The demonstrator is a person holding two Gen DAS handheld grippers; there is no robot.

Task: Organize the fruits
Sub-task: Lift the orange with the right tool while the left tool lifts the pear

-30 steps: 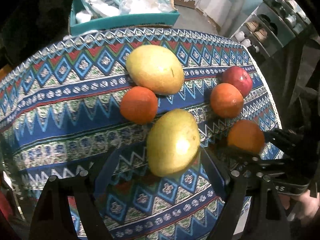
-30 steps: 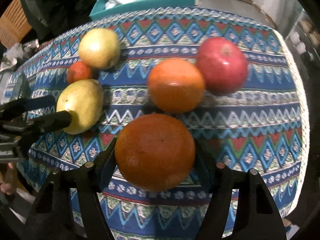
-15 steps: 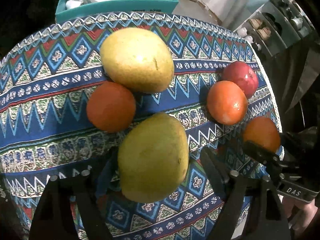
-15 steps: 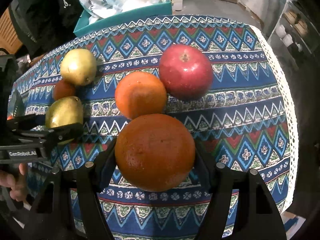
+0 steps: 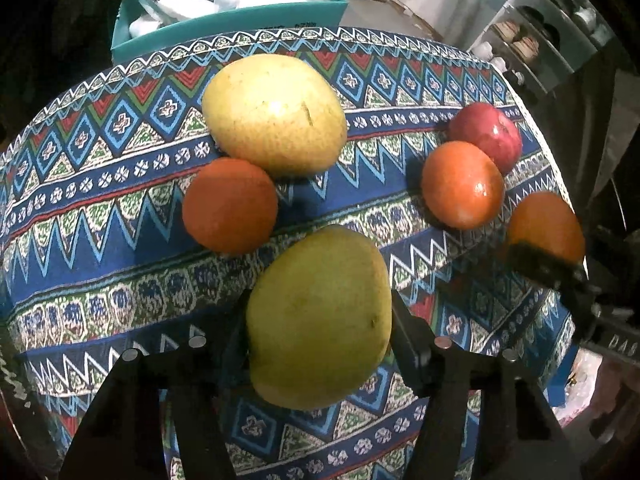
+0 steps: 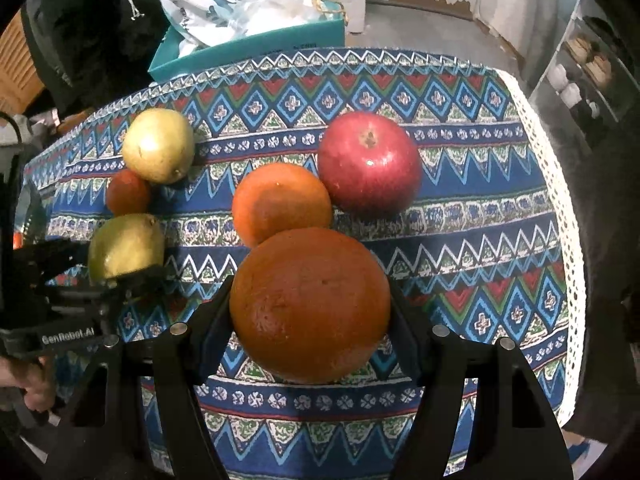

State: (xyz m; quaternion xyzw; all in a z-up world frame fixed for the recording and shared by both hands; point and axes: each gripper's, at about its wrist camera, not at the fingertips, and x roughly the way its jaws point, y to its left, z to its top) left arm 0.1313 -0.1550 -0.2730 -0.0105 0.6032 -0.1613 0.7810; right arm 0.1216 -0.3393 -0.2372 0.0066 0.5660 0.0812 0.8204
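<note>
My left gripper (image 5: 320,320) is shut on a yellow-green mango (image 5: 320,328) and holds it over the patterned tablecloth (image 5: 100,200). Behind it lie a small orange (image 5: 230,205) and a second yellow mango (image 5: 274,114), touching each other. My right gripper (image 6: 310,312) is shut on a large orange (image 6: 310,304). Just beyond it lie another orange (image 6: 282,202) and a red apple (image 6: 370,162), side by side. The right gripper with its orange (image 5: 546,228) shows at the right edge of the left wrist view. The left gripper with its mango (image 6: 126,246) shows at the left of the right wrist view.
A teal box (image 6: 248,46) with plastic bags stands behind the table's far edge. A shelf unit (image 5: 560,24) with small items stands at the far right. The cloth's white lace edge (image 6: 560,200) marks the table's right side.
Both grippers have risen and pulled back a little with their fruit held. The left gripper's mango now fills more of its view. The fruit on the cloth has not moved.
</note>
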